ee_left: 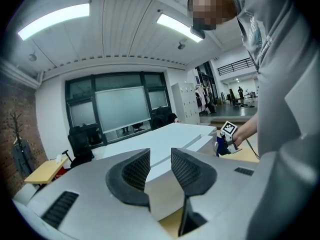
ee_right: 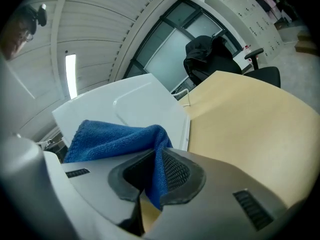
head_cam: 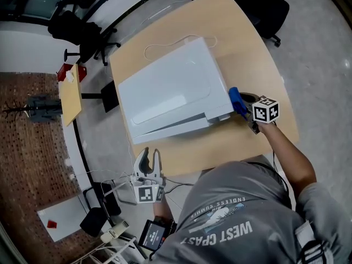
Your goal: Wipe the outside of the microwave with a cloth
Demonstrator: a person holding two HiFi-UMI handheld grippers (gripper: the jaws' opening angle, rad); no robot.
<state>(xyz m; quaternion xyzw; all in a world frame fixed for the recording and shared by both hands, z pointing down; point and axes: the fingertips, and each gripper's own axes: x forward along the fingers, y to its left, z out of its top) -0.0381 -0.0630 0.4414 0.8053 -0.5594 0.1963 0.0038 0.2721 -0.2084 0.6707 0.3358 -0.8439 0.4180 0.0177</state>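
A white microwave (head_cam: 173, 89) lies on a light wooden table (head_cam: 258, 54). My right gripper (head_cam: 246, 113) is shut on a blue cloth (head_cam: 237, 100), which is at the microwave's right front corner. In the right gripper view the cloth (ee_right: 117, 139) bunches out from between the jaws, with the microwave (ee_right: 130, 106) right behind it. My left gripper (head_cam: 148, 161) hangs off the table's near edge with its jaws apart and nothing between them. In the left gripper view, that gripper (ee_left: 160, 171) points at the microwave (ee_left: 170, 144), and the right gripper (ee_left: 226, 139) shows beyond it.
The microwave's cord (head_cam: 165, 44) loops on the table behind it. Black office chairs (head_cam: 82, 34) stand beyond the table, and another chair (head_cam: 267, 7) is at the far right. A small wooden side table (head_cam: 70, 92) stands to the left. Cables and a power strip (head_cam: 113, 232) lie on the floor.
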